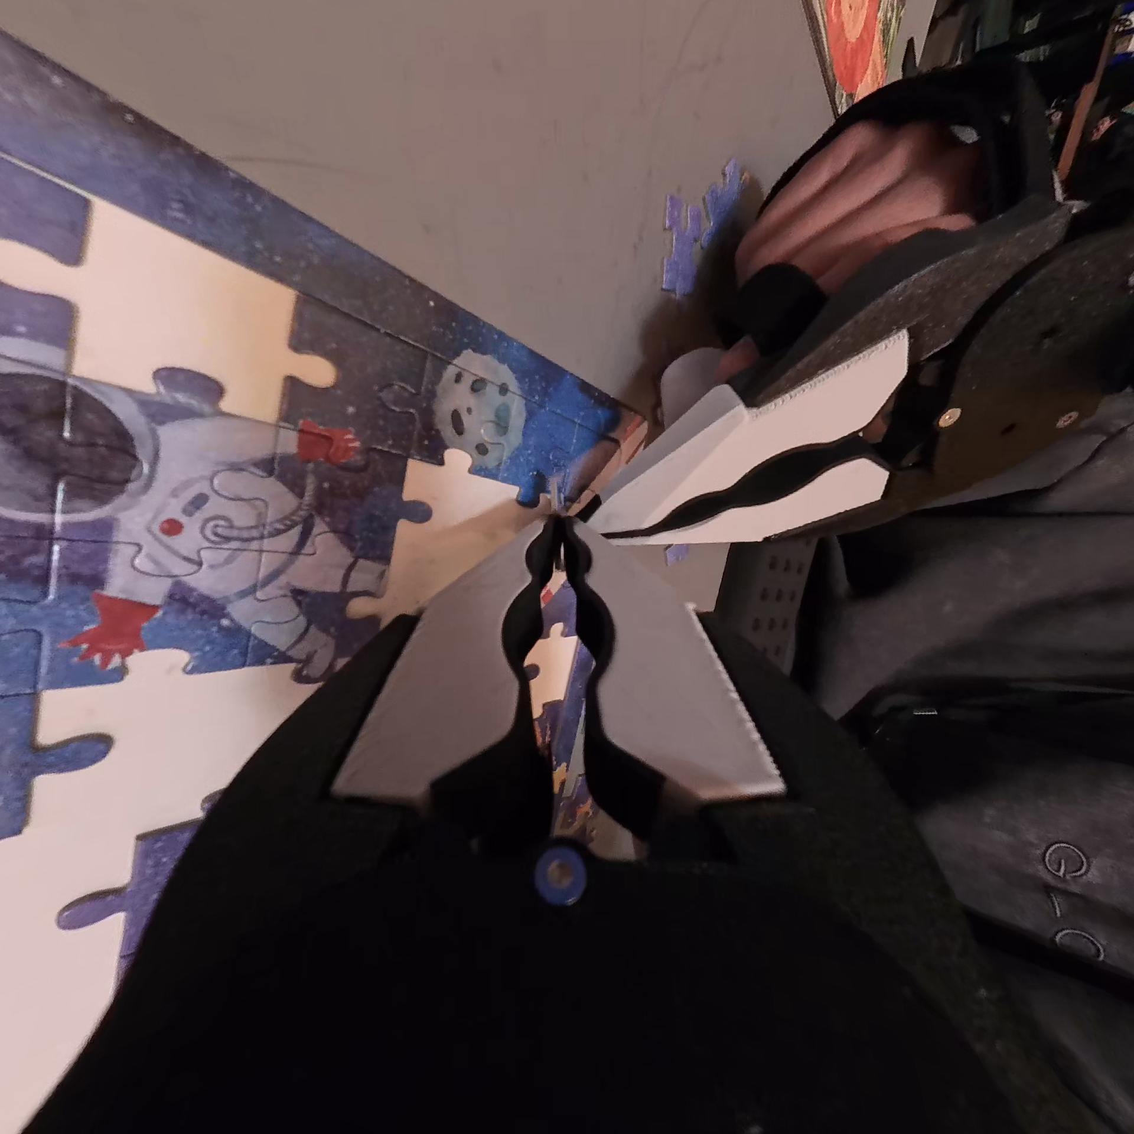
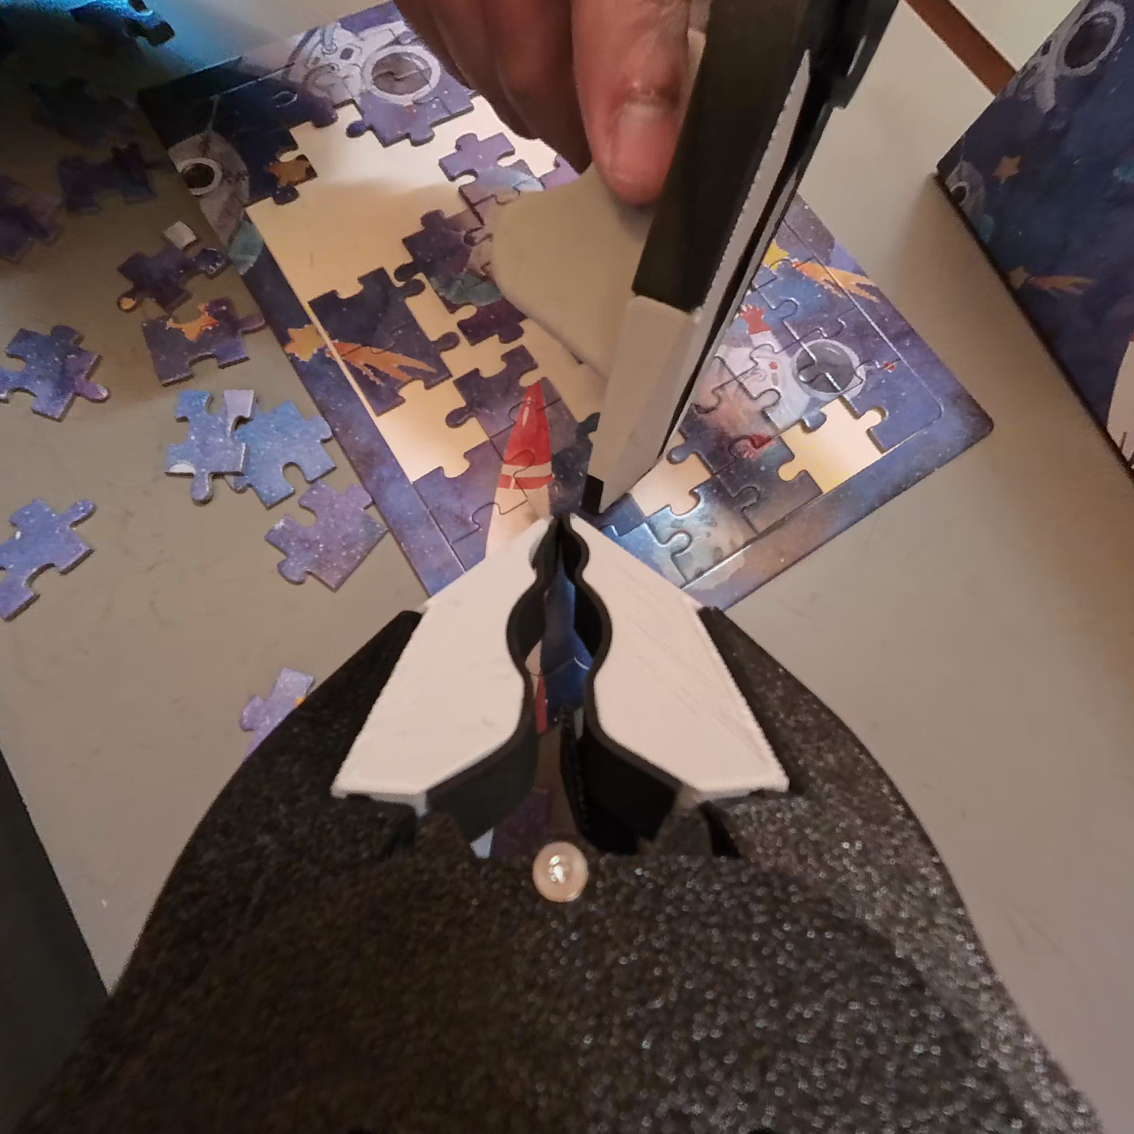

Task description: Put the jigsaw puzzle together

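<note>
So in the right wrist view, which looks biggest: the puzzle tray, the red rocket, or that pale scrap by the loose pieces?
1. Puzzle tray
2. Red rocket
3. Pale scrap, smallest, though it lies farther from the camera.

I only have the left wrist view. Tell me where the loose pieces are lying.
Observer: A scatter of loose pieces lies on the table, off one long edge of the puzzle board.
Operator: Report what the right gripper is over.
Observer: The right gripper, jaws nearly shut, points at the red rocket on the board.
Operator: Say what else is nearby.
Observer: A space-pattern box sits past the board's corner.
</note>
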Tool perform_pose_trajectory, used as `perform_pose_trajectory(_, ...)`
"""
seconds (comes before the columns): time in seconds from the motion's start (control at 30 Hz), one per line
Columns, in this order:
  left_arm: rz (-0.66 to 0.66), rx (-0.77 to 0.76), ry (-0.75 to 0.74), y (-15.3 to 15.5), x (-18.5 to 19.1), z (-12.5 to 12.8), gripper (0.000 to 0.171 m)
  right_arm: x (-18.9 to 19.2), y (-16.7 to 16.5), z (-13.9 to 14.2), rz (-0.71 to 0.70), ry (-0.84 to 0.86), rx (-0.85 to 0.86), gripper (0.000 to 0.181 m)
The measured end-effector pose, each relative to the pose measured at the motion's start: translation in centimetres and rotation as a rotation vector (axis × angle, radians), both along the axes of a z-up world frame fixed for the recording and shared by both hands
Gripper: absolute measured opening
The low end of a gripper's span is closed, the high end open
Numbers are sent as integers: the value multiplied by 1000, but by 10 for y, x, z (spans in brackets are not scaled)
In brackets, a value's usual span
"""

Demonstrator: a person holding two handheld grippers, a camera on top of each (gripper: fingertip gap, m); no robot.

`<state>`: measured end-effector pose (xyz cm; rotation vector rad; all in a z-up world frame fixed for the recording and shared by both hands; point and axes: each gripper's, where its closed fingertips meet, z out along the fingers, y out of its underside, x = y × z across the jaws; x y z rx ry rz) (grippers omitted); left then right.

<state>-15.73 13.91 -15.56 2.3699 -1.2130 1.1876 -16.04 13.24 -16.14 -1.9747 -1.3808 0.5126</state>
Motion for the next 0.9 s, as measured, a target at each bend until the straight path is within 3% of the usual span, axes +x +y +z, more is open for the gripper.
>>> perform_pose_trajectory(0.37, -70, 160, 64, 3, -9, -8, 15, 0, -1, -8, 19, -51, 23, 0)
perform_pose_trajectory(0.47, -41, 241, 77, 18, -13, -4, 23, 0, -1, -9, 17, -47, 10, 0)
perform_pose_trajectory(0.57, -5, 295, 12, 26, -10, 9, 19, 0, -1, -9, 12, -42, -3, 0)
perform_pose_trajectory(0.63, -70, 328, -27, 14, -9, 13, 4, 0, -1, -9, 8, -38, -11, 0)
perform_pose_trajectory(0.73, -172, 441, 5, 4, -13, 2, 0, 0, -1, -9, -5, -30, -30, 0)
perform_pose_trajectory(0.9, -176, 479, 48, 6, -10, -13, 0, 0, -1, -9, -14, -20, -45, 0)
